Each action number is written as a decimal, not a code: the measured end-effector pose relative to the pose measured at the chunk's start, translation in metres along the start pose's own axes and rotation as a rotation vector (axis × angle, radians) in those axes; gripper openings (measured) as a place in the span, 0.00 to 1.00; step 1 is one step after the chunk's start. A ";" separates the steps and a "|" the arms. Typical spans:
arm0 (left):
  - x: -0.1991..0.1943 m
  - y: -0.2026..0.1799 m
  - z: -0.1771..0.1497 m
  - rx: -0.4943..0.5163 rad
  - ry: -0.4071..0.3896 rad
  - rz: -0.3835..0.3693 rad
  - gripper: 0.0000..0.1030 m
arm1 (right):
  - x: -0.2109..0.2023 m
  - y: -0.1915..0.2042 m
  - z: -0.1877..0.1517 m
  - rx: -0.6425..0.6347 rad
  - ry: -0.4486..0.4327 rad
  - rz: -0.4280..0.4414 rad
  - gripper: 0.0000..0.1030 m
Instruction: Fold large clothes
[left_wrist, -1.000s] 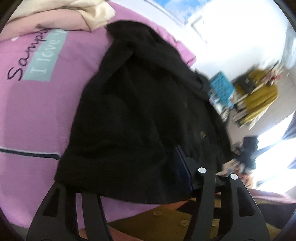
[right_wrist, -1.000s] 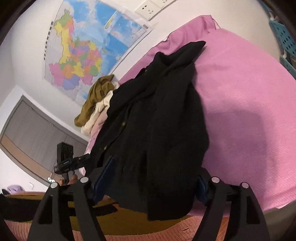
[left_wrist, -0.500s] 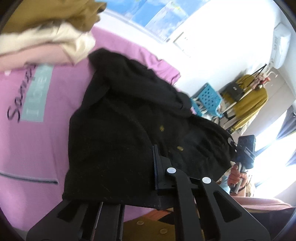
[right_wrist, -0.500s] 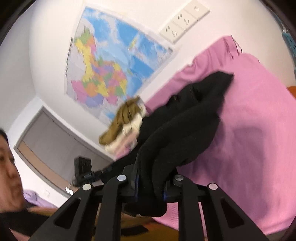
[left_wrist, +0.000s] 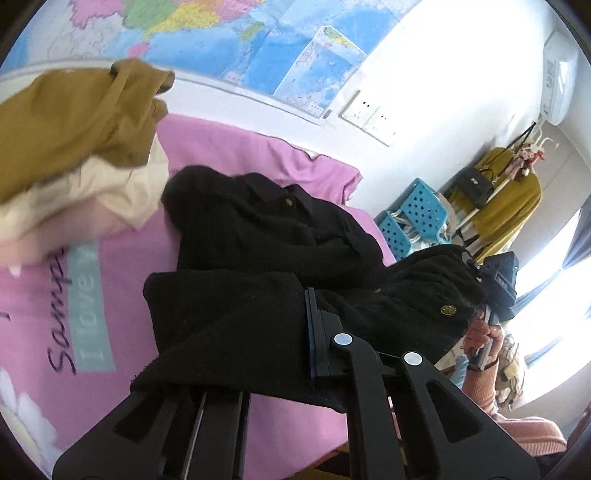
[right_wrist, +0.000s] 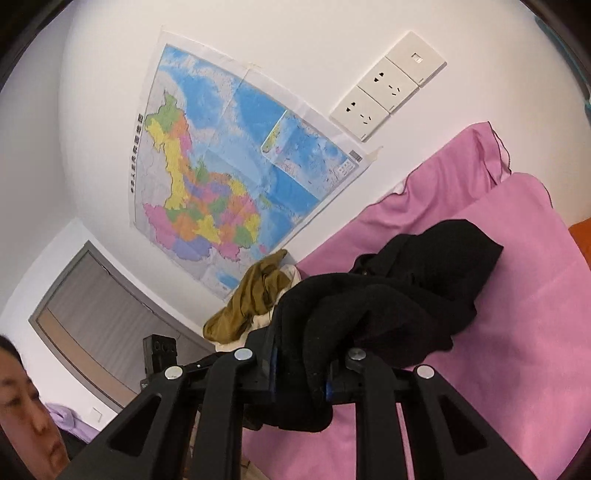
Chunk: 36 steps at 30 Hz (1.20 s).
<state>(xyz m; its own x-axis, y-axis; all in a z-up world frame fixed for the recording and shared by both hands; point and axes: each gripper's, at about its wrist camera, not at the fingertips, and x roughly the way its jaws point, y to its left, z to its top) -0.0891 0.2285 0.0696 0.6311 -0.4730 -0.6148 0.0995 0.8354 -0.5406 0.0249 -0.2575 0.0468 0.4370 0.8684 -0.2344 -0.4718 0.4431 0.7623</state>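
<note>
A black buttoned cardigan (left_wrist: 258, 266) lies on a pink bedspread (left_wrist: 122, 280), its near edge lifted off the bed. My left gripper (left_wrist: 295, 328) is shut on the cardigan's near hem, and the cloth drapes over its left finger. In the right wrist view the same black cardigan (right_wrist: 413, 295) hangs bunched between the jaws of my right gripper (right_wrist: 301, 365), which is shut on a thick fold of it. The garment's far end still rests on the pink bedspread (right_wrist: 535, 332).
A pile of mustard, cream and pink clothes (left_wrist: 74, 147) sits on the bed at the far left, by the wall with a map (right_wrist: 229, 177) and sockets (right_wrist: 388, 88). Blue crates (left_wrist: 413, 218) and a coat rack (left_wrist: 509, 192) stand beyond the bed. A person's sleeve (left_wrist: 484, 387) shows at right.
Both grippers shut on the cardigan's near edge and rose, lifting it off the bed. Both views tilted upward toward the wall and map.
</note>
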 end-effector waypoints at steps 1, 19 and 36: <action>0.002 0.000 0.006 0.005 0.001 0.007 0.08 | 0.001 -0.001 0.002 0.001 0.001 -0.002 0.16; 0.039 0.005 0.085 0.017 0.007 0.056 0.09 | 0.045 -0.032 0.068 0.089 -0.022 -0.056 0.16; 0.086 0.026 0.126 0.003 0.029 0.136 0.11 | 0.084 -0.067 0.098 0.189 0.000 -0.111 0.18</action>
<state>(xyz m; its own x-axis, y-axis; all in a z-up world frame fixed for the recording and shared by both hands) 0.0650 0.2447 0.0754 0.6162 -0.3629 -0.6990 0.0162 0.8932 -0.4494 0.1684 -0.2363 0.0355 0.4779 0.8168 -0.3232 -0.2692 0.4864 0.8312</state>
